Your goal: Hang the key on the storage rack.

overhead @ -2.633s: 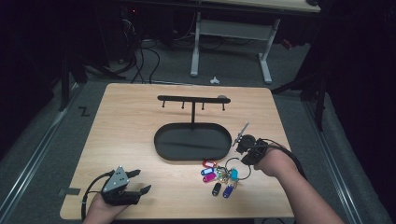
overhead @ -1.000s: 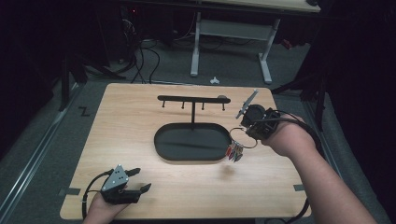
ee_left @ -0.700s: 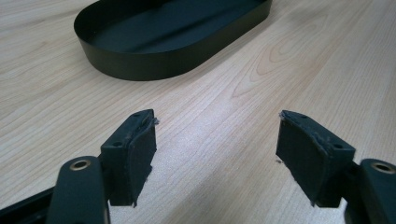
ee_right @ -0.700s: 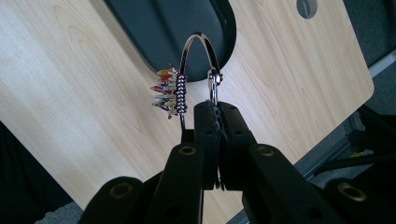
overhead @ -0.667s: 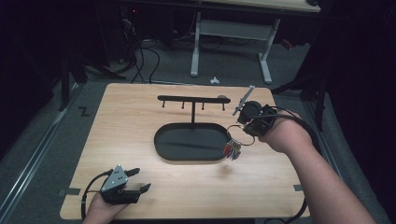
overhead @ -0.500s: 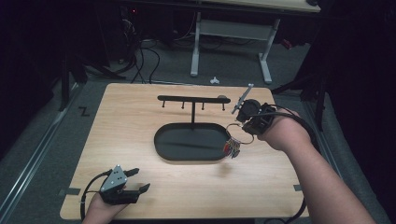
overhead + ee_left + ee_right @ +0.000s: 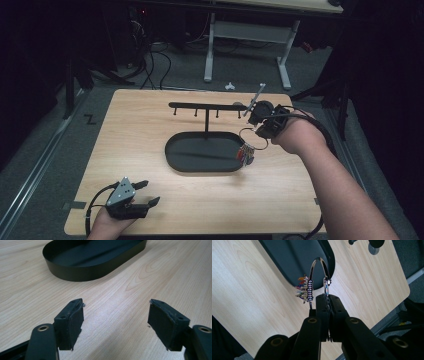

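Observation:
My right gripper (image 7: 258,129) (image 7: 327,297) is shut on a silver key ring (image 7: 252,137) (image 7: 319,266) and holds it in the air. Several coloured keys (image 7: 245,154) (image 7: 304,289) hang from the ring above the right end of the black oval tray (image 7: 175,148) (image 7: 287,255). A black hook rack (image 7: 200,105) on a post rises from the tray; its right end is just left of the gripper. My left gripper (image 7: 142,194) (image 7: 115,315) rests open on the table near the front left corner, nothing between its pads, the tray (image 7: 82,272) ahead of it.
The wooden table (image 7: 150,125) has bare room on its left side and along the front. A white desk frame (image 7: 247,47) and cables (image 7: 155,55) lie on the floor beyond the far edge.
The right gripper lifted the key ring off the table at the front right and carried it up and back to the tray's right end, beside the rack. The left gripper stayed still.

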{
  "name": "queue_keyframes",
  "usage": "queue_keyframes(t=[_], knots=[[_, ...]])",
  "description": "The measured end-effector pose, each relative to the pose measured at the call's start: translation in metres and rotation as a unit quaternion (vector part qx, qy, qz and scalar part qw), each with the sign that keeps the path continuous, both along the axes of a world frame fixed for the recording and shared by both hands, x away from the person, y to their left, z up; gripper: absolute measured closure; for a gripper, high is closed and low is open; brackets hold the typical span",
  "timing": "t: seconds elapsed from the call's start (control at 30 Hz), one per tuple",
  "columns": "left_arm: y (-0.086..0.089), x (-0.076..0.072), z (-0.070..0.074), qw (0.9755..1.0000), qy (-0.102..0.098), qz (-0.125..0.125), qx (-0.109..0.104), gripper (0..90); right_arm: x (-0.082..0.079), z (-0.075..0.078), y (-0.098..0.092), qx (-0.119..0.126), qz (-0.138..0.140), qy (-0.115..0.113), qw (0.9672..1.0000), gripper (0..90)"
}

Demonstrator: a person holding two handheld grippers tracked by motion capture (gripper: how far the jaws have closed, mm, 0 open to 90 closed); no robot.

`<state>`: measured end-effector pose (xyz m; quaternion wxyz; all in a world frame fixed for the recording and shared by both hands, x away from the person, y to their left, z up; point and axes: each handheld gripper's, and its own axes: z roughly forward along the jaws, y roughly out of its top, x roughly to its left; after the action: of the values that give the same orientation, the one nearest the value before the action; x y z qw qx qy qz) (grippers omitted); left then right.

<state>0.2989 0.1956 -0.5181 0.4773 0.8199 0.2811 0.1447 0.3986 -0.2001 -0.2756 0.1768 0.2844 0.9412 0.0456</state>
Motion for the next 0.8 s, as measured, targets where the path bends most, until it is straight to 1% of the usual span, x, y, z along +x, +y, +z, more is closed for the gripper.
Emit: queue_keyframes(t=[0.2,0.23,0.27,0.3,0.33,0.43,0.47,0.6,0.77,0.8], knots=[[0.001,-0.001,0.001,1.0,-0.002,0.003,-0.002,28.9,0.005,0.001,0.003,0.002,-0.007,0.0,1.0,87.8],[0.001,-0.001,0.001,1.0,-0.002,0.003,-0.002,29.0,0.006,0.002,0.004,0.002,-0.002,-0.001,1.0,87.9],[0.002,-0.001,0.001,1.0,0.0,0.002,-0.002,29.0,0.006,0.002,0.005,0.002,-0.005,0.0,1.0,87.9],[0.002,-0.001,0.001,1.0,0.0,0.003,-0.002,29.0,0.007,0.002,0.005,0.001,0.0,-0.001,1.0,87.9],[0.002,-0.001,0.001,1.0,0.0,0.002,-0.002,29.0,0.008,0.002,0.006,0.002,-0.005,0.0,1.0,87.9],[0.002,-0.001,0.001,1.0,0.0,0.003,-0.003,28.9,0.01,0.003,0.008,0.001,-0.001,-0.001,1.0,87.9],[0.002,-0.001,0.001,1.0,0.0,0.002,-0.001,29.0,0.012,0.003,0.009,0.002,-0.007,0.001,1.0,87.9],[0.003,-0.001,0.001,1.0,0.0,0.003,-0.002,29.0,0.018,0.002,0.011,0.003,-0.003,0.002,1.0,87.9],[0.003,-0.001,0.001,1.0,0.0,0.003,-0.002,29.1,0.025,0.002,0.013,0.004,-0.005,0.005,1.0,87.8],[0.003,-0.001,0.001,1.0,0.0,0.004,-0.002,29.1,0.029,0.002,0.013,0.005,-0.008,0.005,0.9999,87.9]])
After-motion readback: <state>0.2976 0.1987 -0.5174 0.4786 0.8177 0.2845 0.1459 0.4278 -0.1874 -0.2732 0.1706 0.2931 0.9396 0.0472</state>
